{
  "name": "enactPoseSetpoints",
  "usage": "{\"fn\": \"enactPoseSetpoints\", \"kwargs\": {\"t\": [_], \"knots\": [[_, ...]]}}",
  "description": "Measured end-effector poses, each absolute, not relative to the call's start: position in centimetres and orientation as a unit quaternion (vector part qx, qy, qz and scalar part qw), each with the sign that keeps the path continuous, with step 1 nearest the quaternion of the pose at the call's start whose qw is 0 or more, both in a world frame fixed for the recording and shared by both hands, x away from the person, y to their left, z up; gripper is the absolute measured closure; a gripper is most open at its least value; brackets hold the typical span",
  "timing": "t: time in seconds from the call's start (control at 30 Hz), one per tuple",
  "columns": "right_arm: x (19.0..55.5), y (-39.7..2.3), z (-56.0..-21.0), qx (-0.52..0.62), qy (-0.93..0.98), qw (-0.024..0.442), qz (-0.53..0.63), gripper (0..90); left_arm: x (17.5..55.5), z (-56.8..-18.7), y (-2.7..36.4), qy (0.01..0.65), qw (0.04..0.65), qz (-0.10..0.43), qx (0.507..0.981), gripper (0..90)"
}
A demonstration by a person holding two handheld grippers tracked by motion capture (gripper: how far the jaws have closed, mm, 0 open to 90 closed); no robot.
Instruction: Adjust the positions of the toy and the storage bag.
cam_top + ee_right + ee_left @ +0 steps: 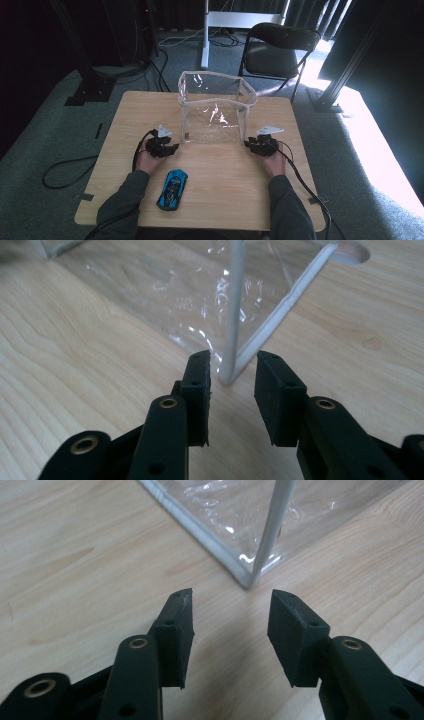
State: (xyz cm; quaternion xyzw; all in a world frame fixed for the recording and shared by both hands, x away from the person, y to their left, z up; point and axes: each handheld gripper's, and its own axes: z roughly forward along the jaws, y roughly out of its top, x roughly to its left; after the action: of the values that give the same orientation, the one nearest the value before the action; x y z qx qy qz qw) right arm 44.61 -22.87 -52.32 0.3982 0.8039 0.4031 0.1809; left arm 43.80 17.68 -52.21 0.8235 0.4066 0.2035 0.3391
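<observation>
- Clear plastic pouch (pixel 216 107) stood upright and open-topped toward the far side of the wooden table (pixel 125 125), white piping along its edges.
- Left gripper (pixel 166 147) sat just beside the pouch's near left bottom corner (pixel 247 582); jaws apart, nothing between them, corner just ahead of the gap.
- Right gripper (pixel 256 145) sat just beside the pouch's near right bottom corner (pixel 227 377); jaws apart but narrower, upright piping just beyond the tips, not clamped.
- Blue toy car (pixel 172 189) lay well in front of the pouch, toward the near table edge, left of its centre line, touched by neither gripper.
- Likely risk: thin, slick film could have slipped out of a shallow pinch, leaving only piping caught or nothing at all.
- Likely risk: a nudge from a jaw tip before closing could have pushed the light pouch away or folded a wall in.
- Likely risk: uneven pulls on the two corners could have tipped or collapsed the pouch, closing the mouth.
- Lesser risk: a forearm sweeping back from the pouch could have knocked the car off the near edge.
</observation>
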Motion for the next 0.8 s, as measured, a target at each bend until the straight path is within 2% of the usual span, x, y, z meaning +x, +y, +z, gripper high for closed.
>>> {"fn": "enactPoseSetpoints", "kwargs": {"t": [0.13, 0.37, 0.47, 0.57, 0.8], "knots": [[45.1, -22.7, -52.2, 0.397, 0.804, 0.178, 0.406, 74.0, 44.5, -51.9, 17.0, 0.4, 0.341, 0.204, 0.826, 58.0], [45.6, -21.9, -52.3, 0.393, 0.805, 0.177, 0.407, 78.6, 45.3, -51.8, 15.4, 0.386, 0.339, 0.208, 0.833, 64.0], [45.6, -21.5, -52.3, 0.393, 0.806, 0.185, 0.402, 85.6, 45.4, -51.8, 14.9, 0.382, 0.333, 0.215, 0.835, 73.7], [45.7, -21.6, -52.3, 0.391, 0.807, 0.185, 0.402, 87.3, 45.4, -51.8, 14.4, 0.372, 0.33, 0.215, 0.84, 85.3], [45.1, -21.6, -52.3, 0.383, 0.811, 0.189, 0.4, 87.7, 45.0, -51.6, 14.4, 0.366, 0.324, 0.212, 0.846, 87.1]]}}
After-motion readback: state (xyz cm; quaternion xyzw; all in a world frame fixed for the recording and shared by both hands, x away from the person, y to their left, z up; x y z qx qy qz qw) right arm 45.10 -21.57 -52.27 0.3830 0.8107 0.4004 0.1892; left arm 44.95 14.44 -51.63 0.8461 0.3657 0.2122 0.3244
